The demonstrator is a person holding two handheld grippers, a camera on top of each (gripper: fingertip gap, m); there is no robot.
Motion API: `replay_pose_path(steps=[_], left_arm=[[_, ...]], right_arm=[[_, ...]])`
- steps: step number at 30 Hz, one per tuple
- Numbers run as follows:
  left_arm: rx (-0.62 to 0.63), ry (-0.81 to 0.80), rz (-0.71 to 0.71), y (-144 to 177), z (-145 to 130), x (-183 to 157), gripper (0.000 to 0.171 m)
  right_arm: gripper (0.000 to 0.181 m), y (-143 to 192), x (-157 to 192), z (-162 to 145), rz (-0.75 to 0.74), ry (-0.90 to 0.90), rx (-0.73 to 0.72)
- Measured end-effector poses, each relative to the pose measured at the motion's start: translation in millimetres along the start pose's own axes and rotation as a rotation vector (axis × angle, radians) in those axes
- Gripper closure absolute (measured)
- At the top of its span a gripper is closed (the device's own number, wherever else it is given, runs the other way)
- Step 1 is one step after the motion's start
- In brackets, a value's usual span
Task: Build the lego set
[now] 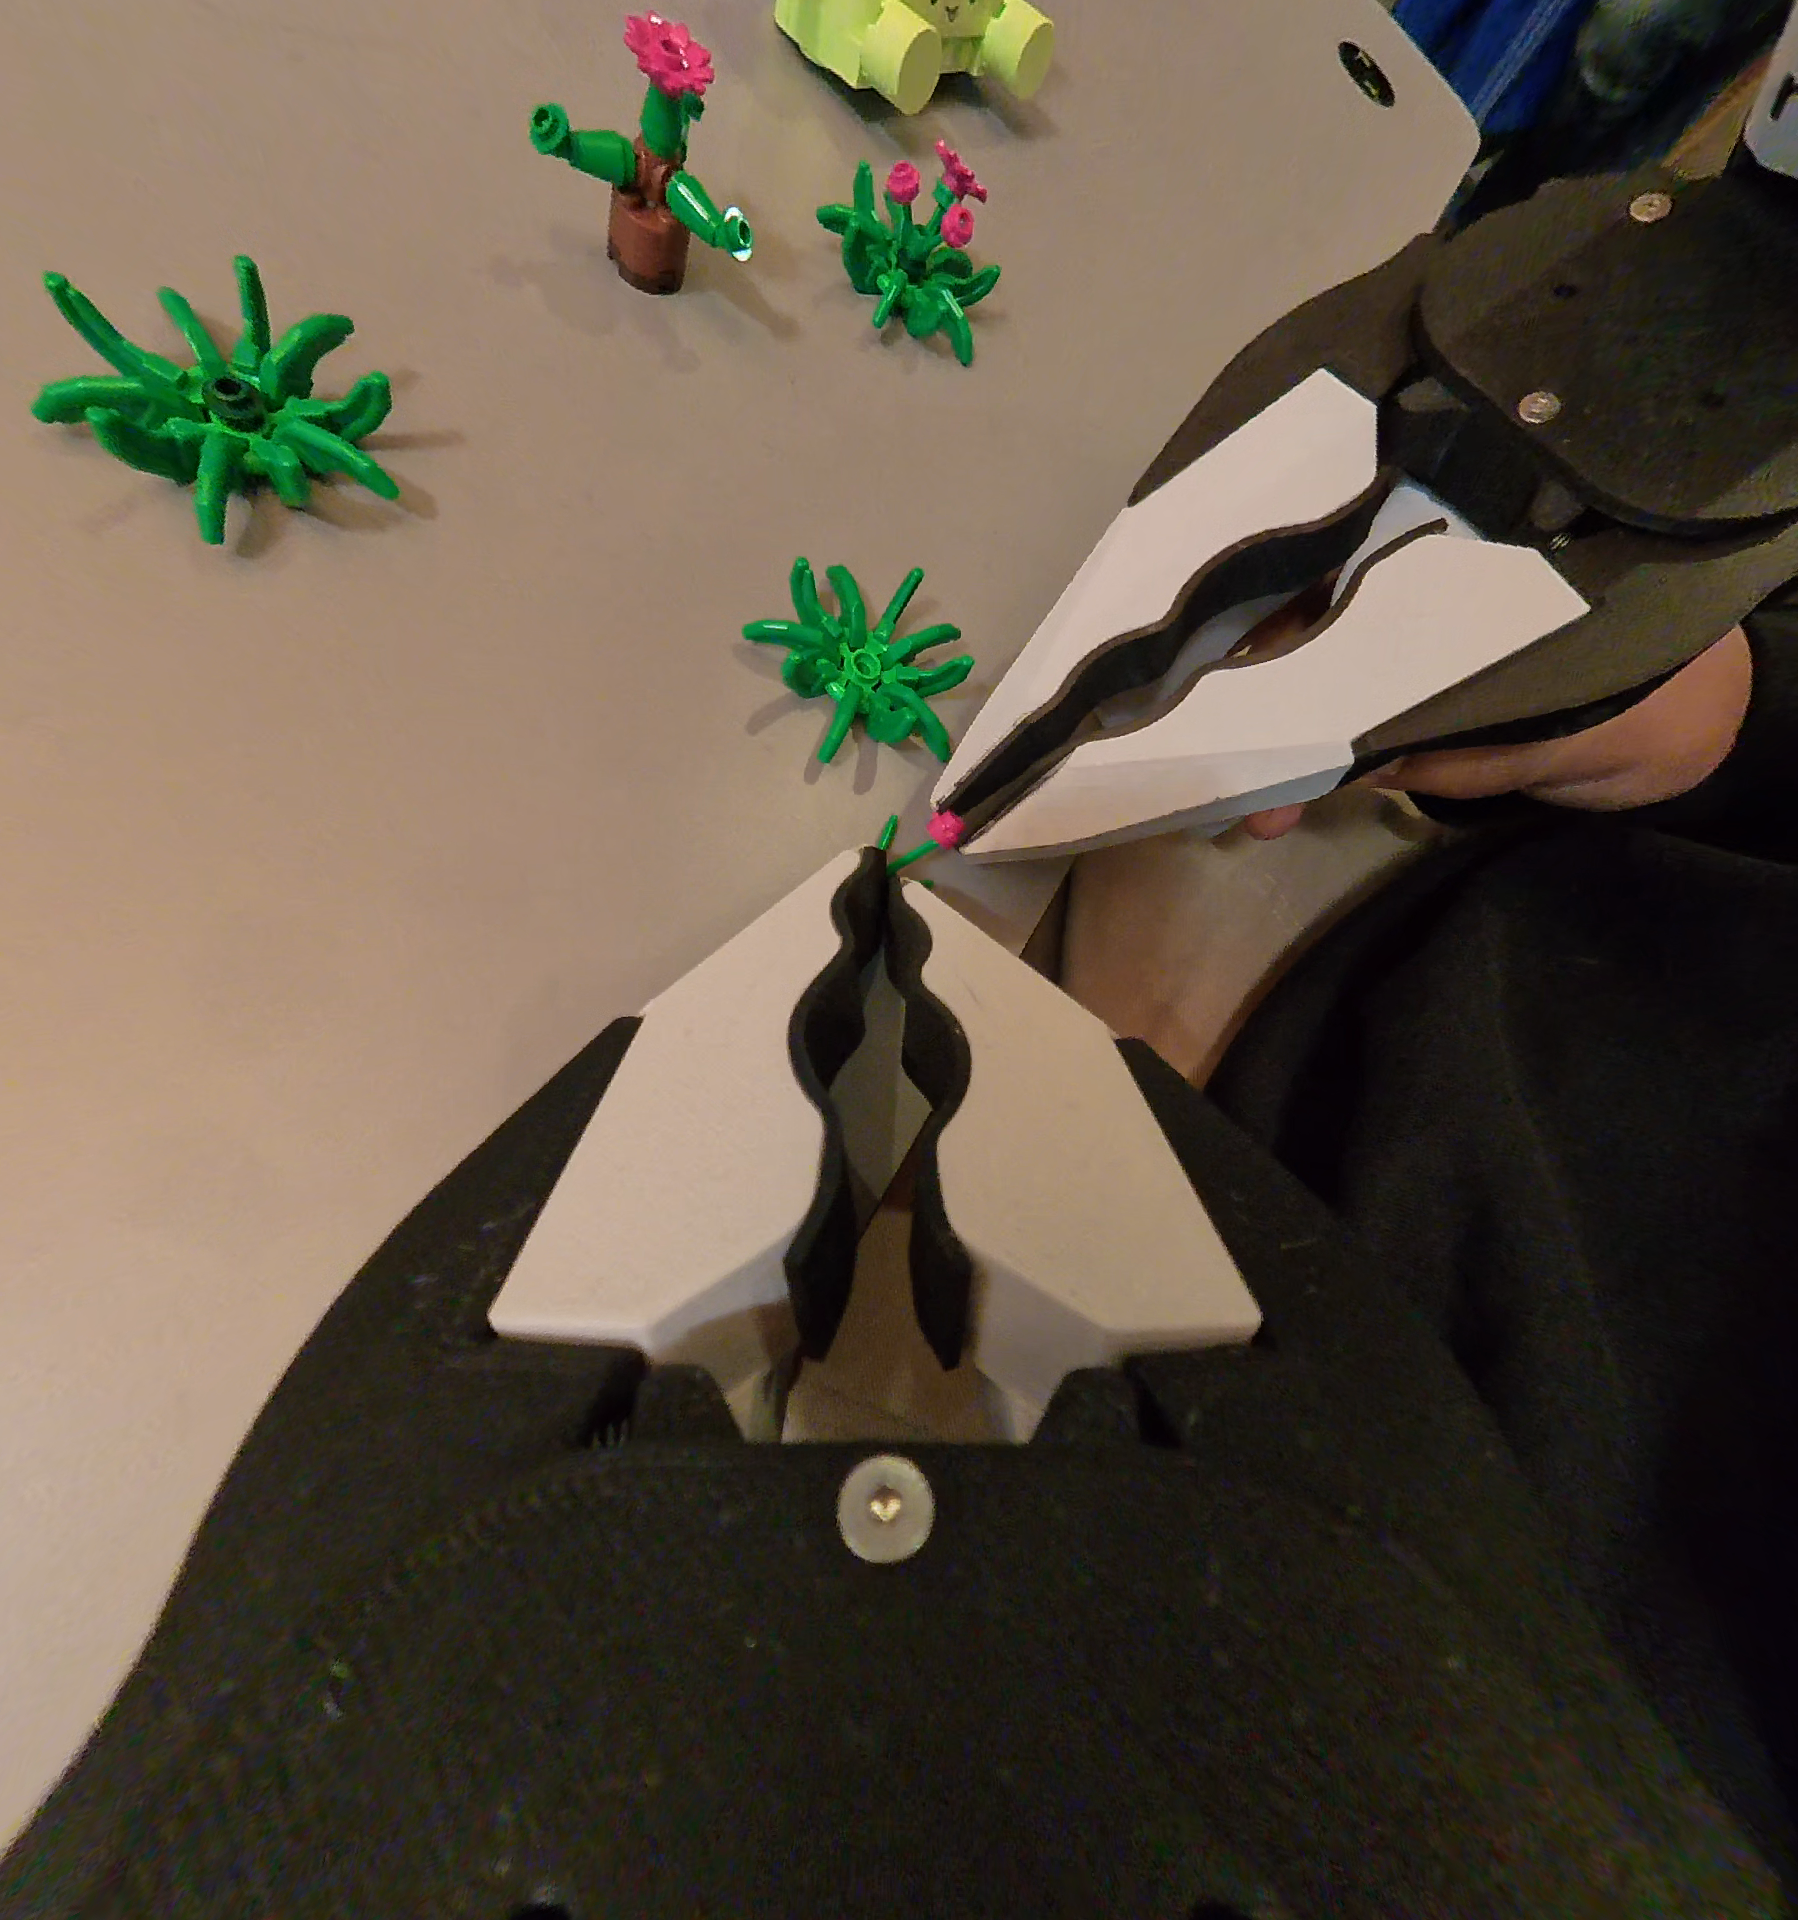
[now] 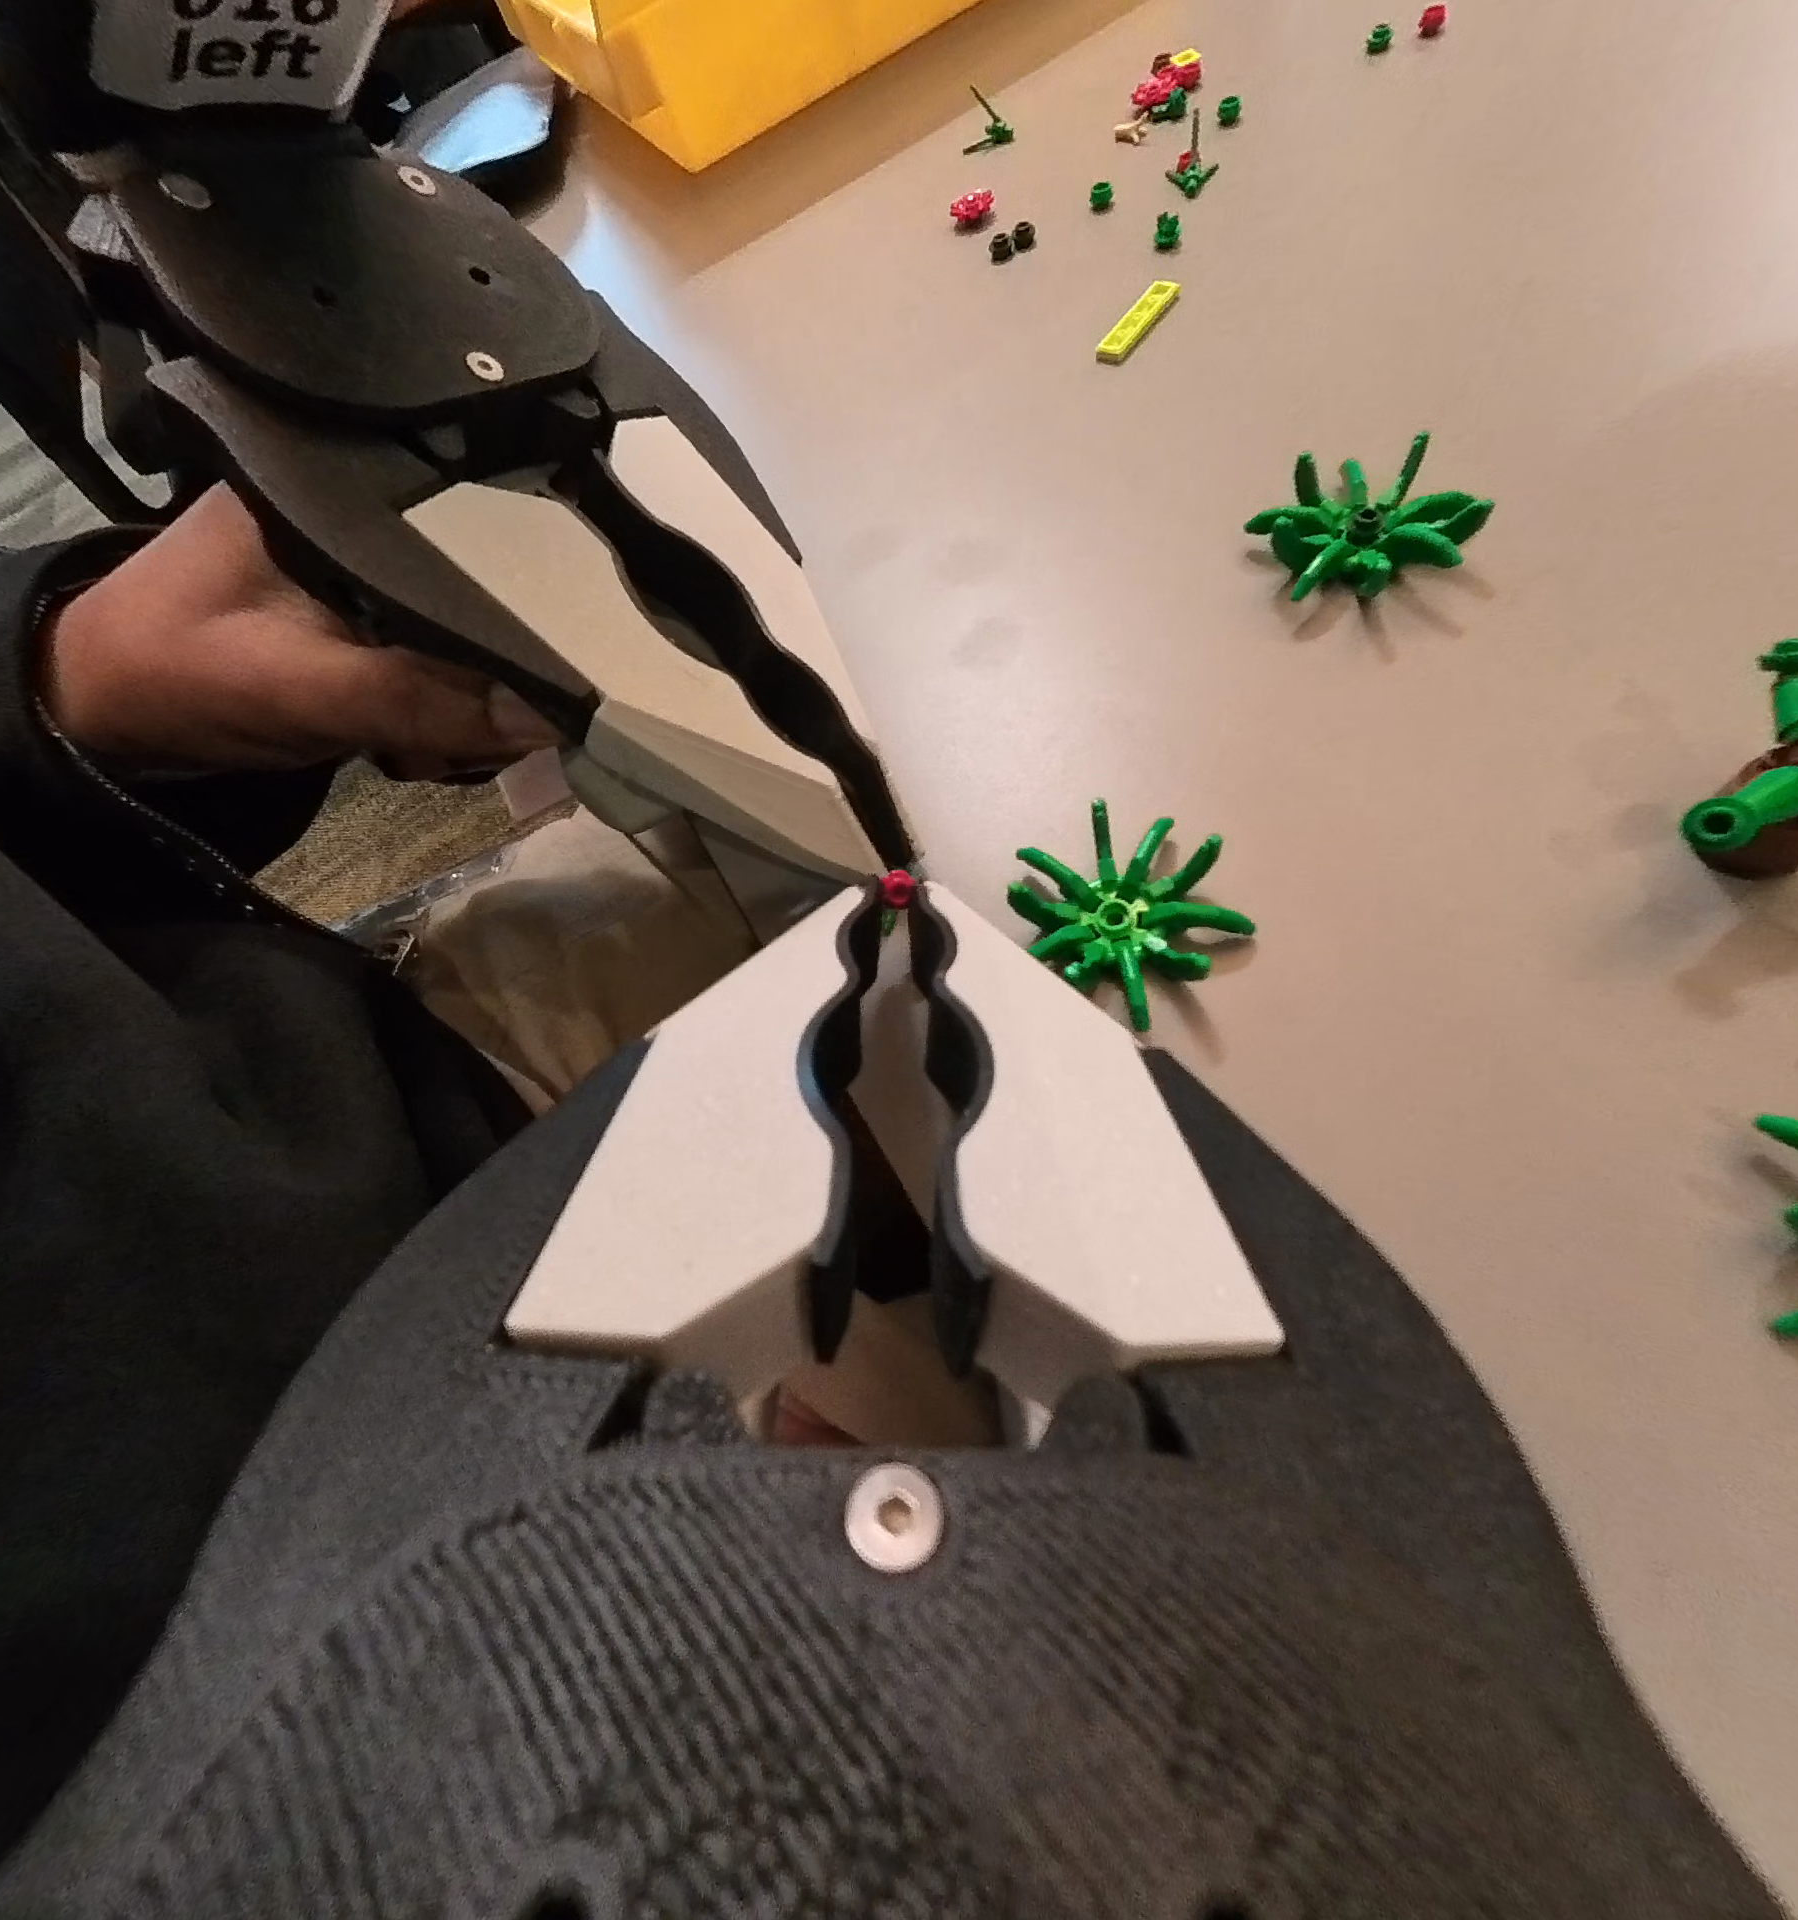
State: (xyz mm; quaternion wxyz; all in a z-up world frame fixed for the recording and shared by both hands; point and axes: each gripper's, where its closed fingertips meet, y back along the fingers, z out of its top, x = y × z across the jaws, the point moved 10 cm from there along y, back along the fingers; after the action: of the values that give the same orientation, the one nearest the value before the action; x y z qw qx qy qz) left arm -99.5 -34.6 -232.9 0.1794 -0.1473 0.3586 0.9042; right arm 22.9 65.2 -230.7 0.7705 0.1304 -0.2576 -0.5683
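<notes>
Left tongs (image 1: pixel 890 871) clamped on thin green plastic lego stem (image 1: pixel 910 854), held above the desk's (image 1: pixel 355 831) near edge. Right tongs (image 2: pixel 897 902) pinch the tiny pink plastic bud (image 1: pixel 945 828) at its tip. Featherlight, stem looks bendy; grip bud by sides, press gently.

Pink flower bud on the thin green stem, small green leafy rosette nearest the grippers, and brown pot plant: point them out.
Pink flower bud (image 1: pixel 944 828): left wrist view, bud's side.
Small green leafy rosette (image 1: pixel 863 665): left wrist view, centre stud.
Brown pot plant (image 1: pixel 649 241): left wrist view, pot's wall.
</notes>
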Motion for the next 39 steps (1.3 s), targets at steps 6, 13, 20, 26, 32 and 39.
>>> replay_pose_path(steps=[6, 13, 20, 26, 32, 39], left_arm=[[0.001, 0.006, -0.002, 0.0, 0.1, 0.4, 0.171], [0.0, 0.01, -0.004, -0.2, 0.1, 0.2, 0.171], [-0.002, 0.013, -0.001, -0.2, 0.1, 0.1, 0.171], [-0.003, 0.015, 0.0, -0.2, -0.1, 0.2, 0.171], [-0.006, 0.017, 0.006, -0.1, -0.2, 0.0, 0.171], [-0.006, -0.004, 0.02, -0.2, 0.0, -1.0, 0.171]], right_arm=[[0.178, 0.0, 2.1, -0.5, -0.024, 0.017, -0.005], [0.178, -0.6, 6.1, -1.4, -0.052, 0.057, -0.02], [0.178, -1.2, 7.2, -0.5, -0.074, 0.081, -0.014], [0.178, -1.6, 6.6, 0.3, -0.068, 0.06, -0.008], [0.178, -2.2, 6.1, 0.9, -0.054, 0.05, 0.001], [0.178, -2.6, 5.7, 4.7, -0.055, 0.061, 0.037]])
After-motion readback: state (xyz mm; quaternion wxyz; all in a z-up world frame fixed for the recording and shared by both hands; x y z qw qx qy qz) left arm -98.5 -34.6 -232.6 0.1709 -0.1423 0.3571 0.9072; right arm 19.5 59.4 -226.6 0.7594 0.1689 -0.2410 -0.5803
